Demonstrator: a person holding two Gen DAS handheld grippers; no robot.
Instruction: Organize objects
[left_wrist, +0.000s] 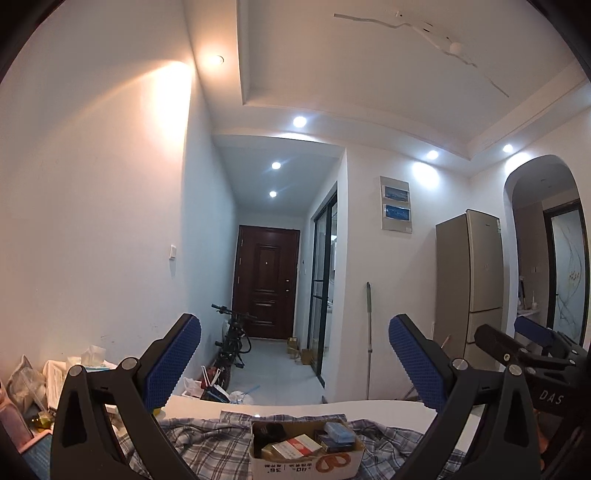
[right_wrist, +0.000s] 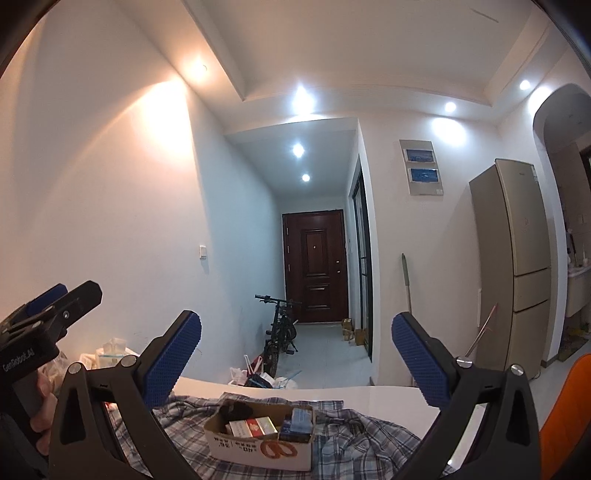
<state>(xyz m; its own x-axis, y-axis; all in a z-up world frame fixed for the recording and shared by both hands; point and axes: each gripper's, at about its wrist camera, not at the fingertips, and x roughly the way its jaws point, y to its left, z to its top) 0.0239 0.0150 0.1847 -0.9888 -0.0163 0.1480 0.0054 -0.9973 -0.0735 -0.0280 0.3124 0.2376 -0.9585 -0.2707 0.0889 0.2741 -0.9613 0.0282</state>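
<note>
While both hand-held grippers (left_wrist: 294, 354) (right_wrist: 296, 352) gape empty, the cardboard box (right_wrist: 258, 448) lies below them.

Cardboard box (left_wrist: 295, 463) bottom cropped.

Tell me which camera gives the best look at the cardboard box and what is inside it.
The right wrist view. There the cardboard box sits whole on the plaid cloth, its front printing and its contents visible, including a red and white pack. In the left wrist view the box is cut off by the bottom edge.
</note>
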